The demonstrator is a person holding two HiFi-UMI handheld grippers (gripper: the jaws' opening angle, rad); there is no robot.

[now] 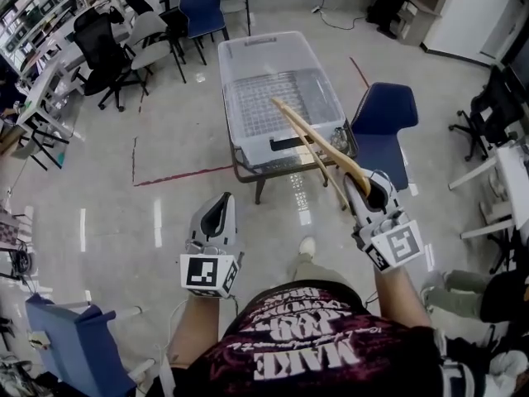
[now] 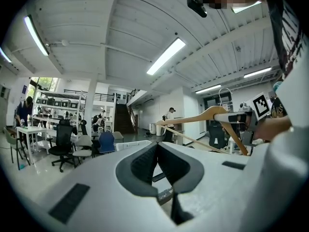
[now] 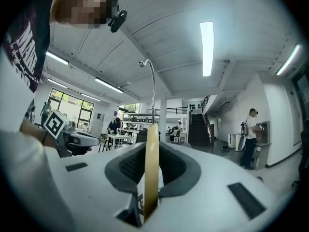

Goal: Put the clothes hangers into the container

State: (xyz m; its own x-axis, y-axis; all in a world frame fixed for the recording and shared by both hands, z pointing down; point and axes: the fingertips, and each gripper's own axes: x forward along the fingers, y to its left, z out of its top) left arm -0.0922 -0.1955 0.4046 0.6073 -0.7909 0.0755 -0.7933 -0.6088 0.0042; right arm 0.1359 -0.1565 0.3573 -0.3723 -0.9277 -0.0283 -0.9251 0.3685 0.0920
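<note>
A clear plastic container stands on a small low table ahead of me. A wooden clothes hanger juts from my right gripper toward the container's near right corner, its far end over the rim. In the right gripper view the jaws are shut on the hanger, whose metal hook rises above. My left gripper hangs lower left of the table, shut and empty. The left gripper view shows the left gripper with its pads together, and the hanger off to the right.
A blue chair stands right beside the table. Another blue chair and black office chairs stand at the back left. A blue seat is at my near left. My foot is just before the table.
</note>
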